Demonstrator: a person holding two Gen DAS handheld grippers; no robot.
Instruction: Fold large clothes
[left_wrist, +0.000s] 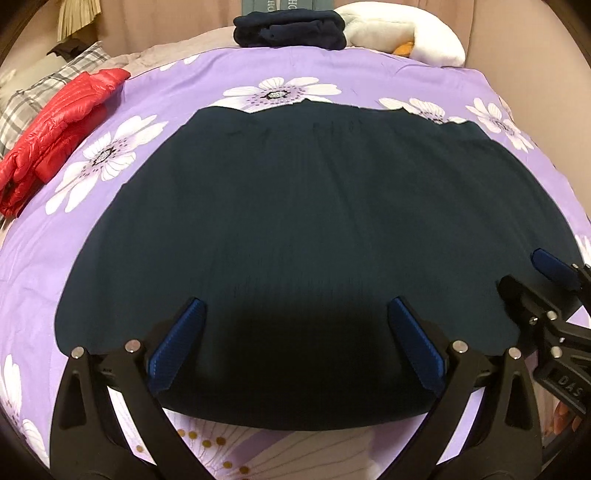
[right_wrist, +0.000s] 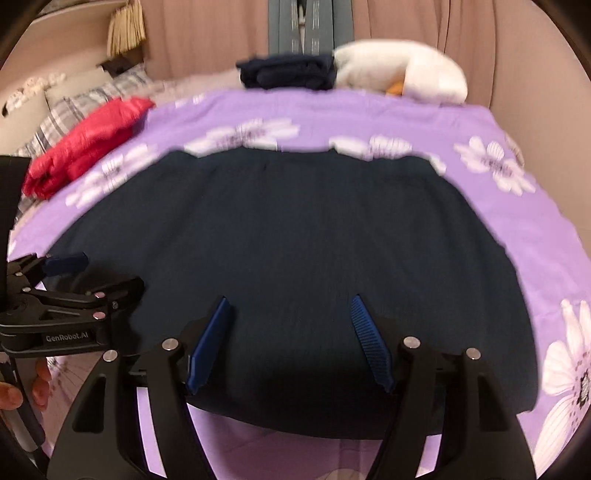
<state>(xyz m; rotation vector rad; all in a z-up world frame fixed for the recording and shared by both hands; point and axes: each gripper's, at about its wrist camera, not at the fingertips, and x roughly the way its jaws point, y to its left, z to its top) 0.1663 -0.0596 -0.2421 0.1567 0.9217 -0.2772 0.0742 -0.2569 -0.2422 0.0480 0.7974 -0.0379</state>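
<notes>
Both the left gripper (left_wrist: 295, 308) and right gripper (right_wrist: 290, 304) hover spread apart over the dark garment (left_wrist: 295, 206).

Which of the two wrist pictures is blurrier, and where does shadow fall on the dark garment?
Right wrist view: motion-smeared, flower prints on the purple floral bedspread soft. Left wrist view: sharp, with the red puffer jacket crisp. Both views: fisheye bending, and a shadow darkens the near edge of the dark teal garment between the fingers.

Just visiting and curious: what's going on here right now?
Left gripper open, right gripper open, both empty over the near edge. Dark garment spread flat on the bedspread. Nothing in the way.
</notes>
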